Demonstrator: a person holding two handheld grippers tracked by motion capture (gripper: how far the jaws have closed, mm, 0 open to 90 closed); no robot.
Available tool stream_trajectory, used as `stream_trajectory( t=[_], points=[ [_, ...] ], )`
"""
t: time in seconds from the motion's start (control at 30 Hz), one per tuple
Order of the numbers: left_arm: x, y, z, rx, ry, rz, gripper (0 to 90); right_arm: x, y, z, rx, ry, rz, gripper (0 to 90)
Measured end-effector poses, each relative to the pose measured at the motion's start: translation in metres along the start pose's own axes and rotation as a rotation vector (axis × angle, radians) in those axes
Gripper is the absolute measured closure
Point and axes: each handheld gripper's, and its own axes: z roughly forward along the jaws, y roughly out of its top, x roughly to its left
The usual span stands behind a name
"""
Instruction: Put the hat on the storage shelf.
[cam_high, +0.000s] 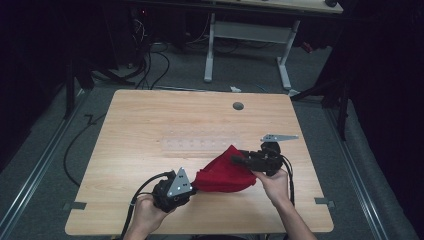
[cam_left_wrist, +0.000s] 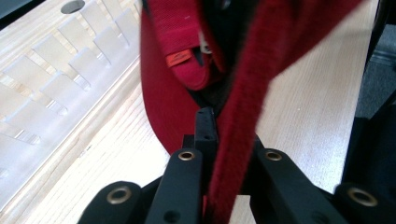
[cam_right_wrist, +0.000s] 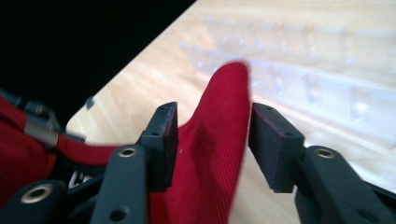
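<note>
A red cap (cam_high: 222, 175) lies near the front middle of the wooden table (cam_high: 150, 115). My left gripper (cam_high: 194, 186) is shut on the cap's near left edge. In the left gripper view the red fabric band (cam_left_wrist: 233, 140) runs up between the closed jaws of the gripper (cam_left_wrist: 223, 125), and the cap's strap with an orange tag (cam_left_wrist: 179, 58) hangs beyond. My right gripper (cam_high: 235, 159) reaches the cap from the right. In the right gripper view it (cam_right_wrist: 212, 123) stands open, with a raised fold of the cap (cam_right_wrist: 219, 140) between the jaws, against the left one only.
A clear plastic rack (cam_high: 200, 145) with several slots lies flat just behind the cap, also seen as the rack (cam_left_wrist: 56, 70) and the rack (cam_right_wrist: 317, 60). A grey cable hole (cam_high: 238, 106) sits at the table's back. A white desk frame (cam_high: 250, 45) stands on the floor beyond.
</note>
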Motion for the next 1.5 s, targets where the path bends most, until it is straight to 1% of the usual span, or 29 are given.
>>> stream_trajectory(
  t=[0.03, 0.07, 0.1, 0.13, 0.17, 0.23, 0.27, 0.3, 0.33, 0.43, 0.47, 0.5, 0.53, 0.57, 0.6, 0.63, 0.73, 0.93, 0.97, 1.0, 1.07, 1.13, 1.17, 1.23, 1.27, 1.37, 1.4, 1.43, 1.5],
  points=[
    [0.001, 0.000, 0.000, 0.003, 0.000, -0.003, 85.4, -0.001, 0.001, -0.003, -0.022, -0.013, 0.003, 49.9],
    [0.003, 0.001, -0.002, -0.010, 0.009, -0.023, 85.6, -0.005, 0.003, -0.012, -0.067, -0.034, 0.013, 47.6],
    [0.003, 0.001, -0.002, -0.010, 0.009, -0.023, 85.6, -0.005, 0.003, -0.012, -0.067, -0.034, 0.013, 47.6],
    [0.006, 0.003, -0.003, -0.015, 0.014, -0.028, 85.6, -0.007, 0.004, -0.020, -0.105, -0.058, 0.015, 46.8],
    [0.008, 0.004, -0.005, -0.028, 0.013, -0.050, 85.6, -0.008, 0.004, -0.024, -0.119, -0.070, 0.012, 46.0],
    [0.011, 0.007, -0.009, -0.040, 0.011, -0.068, 85.6, -0.009, 0.003, -0.027, -0.132, -0.079, 0.013, 45.4],
    [0.012, 0.008, -0.010, -0.038, 0.017, -0.066, 85.6, -0.011, 0.002, -0.032, -0.145, -0.096, 0.012, 44.7],
    [0.013, 0.008, -0.010, -0.043, 0.023, -0.071, 85.6, -0.011, 0.002, -0.032, -0.145, -0.096, 0.012, 44.7],
    [0.015, 0.009, -0.011, -0.046, 0.024, -0.072, 85.6, -0.012, 0.001, -0.034, -0.142, -0.115, 0.005, 44.4],
    [0.019, 0.012, -0.014, -0.067, 0.029, -0.097, 85.5, -0.014, -0.006, -0.032, -0.121, -0.165, -0.024, 42.5],
    [0.021, 0.013, -0.015, -0.075, 0.031, -0.109, 85.5, -0.015, -0.010, -0.029, -0.110, -0.186, -0.034, 41.7],
    [0.023, 0.015, -0.017, -0.082, 0.035, -0.119, 85.4, -0.019, -0.018, -0.023, -0.079, -0.218, -0.038, 40.6],
    [0.024, 0.016, -0.018, -0.090, 0.038, -0.129, 85.4, -0.019, -0.018, -0.023, -0.079, -0.218, -0.038, 40.6],
    [0.026, 0.017, -0.019, -0.094, 0.039, -0.135, 85.4, -0.022, -0.023, -0.020, -0.065, -0.233, -0.042, 40.2],
    [0.028, 0.017, -0.020, -0.102, 0.041, -0.146, 85.4, -0.027, -0.031, -0.014, -0.037, -0.267, -0.041, 39.5],
    [0.030, 0.018, -0.021, -0.104, 0.044, -0.149, 85.4, -0.027, -0.031, -0.014, -0.037, -0.267, -0.041, 39.5],
    [0.035, 0.019, -0.024, -0.117, 0.051, -0.160, 85.4, -0.035, -0.042, -0.006, 0.007, -0.306, -0.037, 39.0],
    [0.046, 0.022, -0.031, -0.154, 0.063, -0.201, 85.2, -0.048, -0.059, 0.004, 0.053, -0.394, -0.030, 38.3],
    [0.048, 0.023, -0.032, -0.160, 0.065, -0.210, 85.2, -0.051, -0.062, 0.006, 0.061, -0.434, -0.046, 38.0],
    [0.050, 0.024, -0.033, -0.167, 0.066, -0.214, 85.2, -0.051, -0.062, 0.006, 0.061, -0.434, -0.046, 38.0],
    [0.053, 0.026, -0.035, -0.179, 0.074, -0.230, 85.2, -0.053, -0.065, 0.008, 0.073, -0.473, -0.064, 37.5],
    [0.057, 0.028, -0.036, -0.191, 0.083, -0.242, 85.2, -0.054, -0.068, 0.010, 0.087, -0.518, -0.095, 37.1],
    [0.061, 0.030, -0.037, -0.201, 0.085, -0.253, 85.2, -0.055, -0.071, 0.012, 0.097, -0.547, -0.101, 36.4],
    [0.062, 0.031, -0.038, -0.206, 0.086, -0.260, 85.2, -0.056, -0.073, 0.012, 0.092, -0.555, -0.101, 36.1],
    [0.064, 0.032, -0.039, -0.206, 0.089, -0.258, 85.2, -0.058, -0.075, 0.012, 0.073, -0.560, -0.096, 35.6],
    [0.068, 0.034, -0.040, -0.216, 0.097, -0.272, 85.2, -0.060, -0.077, 0.013, 0.065, -0.567, -0.089, 35.3],
    [0.069, 0.034, -0.041, -0.219, 0.100, -0.276, 85.1, -0.060, -0.077, 0.013, 0.066, -0.573, -0.092, 35.4],
    [0.070, 0.035, -0.041, -0.223, 0.102, -0.278, 85.1, -0.061, -0.079, 0.015, 0.077, -0.588, -0.106, 35.3],
    [0.073, 0.036, -0.042, -0.231, 0.107, -0.285, 85.1, -0.061, -0.080, 0.017, 0.084, -0.594, -0.107, 35.3]
  ],
)
